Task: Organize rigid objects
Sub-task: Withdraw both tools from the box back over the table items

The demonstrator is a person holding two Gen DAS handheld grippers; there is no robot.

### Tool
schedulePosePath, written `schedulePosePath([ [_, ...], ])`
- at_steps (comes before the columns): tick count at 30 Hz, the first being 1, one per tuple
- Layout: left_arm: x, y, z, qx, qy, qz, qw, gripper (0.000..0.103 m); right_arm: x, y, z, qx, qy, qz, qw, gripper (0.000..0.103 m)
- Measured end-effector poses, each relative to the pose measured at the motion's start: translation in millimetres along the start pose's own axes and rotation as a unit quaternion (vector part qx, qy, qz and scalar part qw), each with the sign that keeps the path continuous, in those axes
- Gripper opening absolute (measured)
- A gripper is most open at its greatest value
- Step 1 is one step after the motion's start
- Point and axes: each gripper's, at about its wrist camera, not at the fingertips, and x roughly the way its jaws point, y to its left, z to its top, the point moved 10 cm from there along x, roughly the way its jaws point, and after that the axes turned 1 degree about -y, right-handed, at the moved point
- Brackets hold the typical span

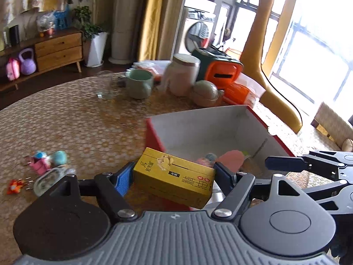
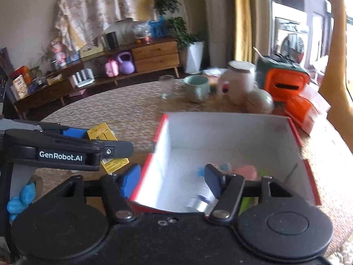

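Observation:
My left gripper (image 1: 174,177) is shut on a yellow carton (image 1: 176,183) with black print, its blue pads pressing on both ends. It holds the carton tilted in the air by the near left corner of a red box (image 1: 220,121) with white inside walls. In the right wrist view the same carton (image 2: 101,132) shows in the left gripper (image 2: 94,141), left of the red box (image 2: 231,128). My right gripper (image 2: 172,181) stands open over the box's near left wall with nothing between its pads. A silver-capped tube (image 2: 200,201) and pink and blue items lie in the box.
On the patterned round table, a glass (image 1: 106,86), a green mug (image 1: 139,84), a white jar (image 1: 183,75), a round green pot (image 1: 205,92), an orange and green case (image 1: 220,68) and orange packets (image 1: 240,92) stand behind the box. Small toys (image 1: 46,161) lie at the left.

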Motion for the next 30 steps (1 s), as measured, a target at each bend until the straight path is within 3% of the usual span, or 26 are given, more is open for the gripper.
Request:
schedulePosePath([
  [7,-37.1,54.7,-10.3,-0.028,-0.019,0.024,0.9991,0.077,7.3,50.7,7.8,-0.03,-0.004,0.027,0.999,0.074],
  [10,-51.9,75.4,-13.2,-0.044,-0.029,0.028,0.9982,0.083,12.8,70.6,10.6,-0.04,-0.004,0.037,0.999,0.075],
  [24,-85.3,189.0,-36.8,-0.101,-0.06,0.085,0.9894,0.087,52.4,127.5,7.3,-0.064,0.023,0.061,0.996,0.075],
  [25,-84.4,199.3,-39.4,-0.104,-0.061,0.094,0.9883,0.089,56.9,130.0,5.3,-0.065,0.028,0.061,0.996,0.075],
  [27,-82.5,217.0,-44.4,-0.114,-0.065,0.109,0.9853,0.103,64.6,134.9,0.0,-0.071,0.035,0.062,0.995,0.075],
  [30,-77.0,237.6,-48.4,-0.119,-0.074,0.123,0.9825,0.103,79.3,143.1,-5.4,-0.071,0.047,0.063,0.994,0.075],
])
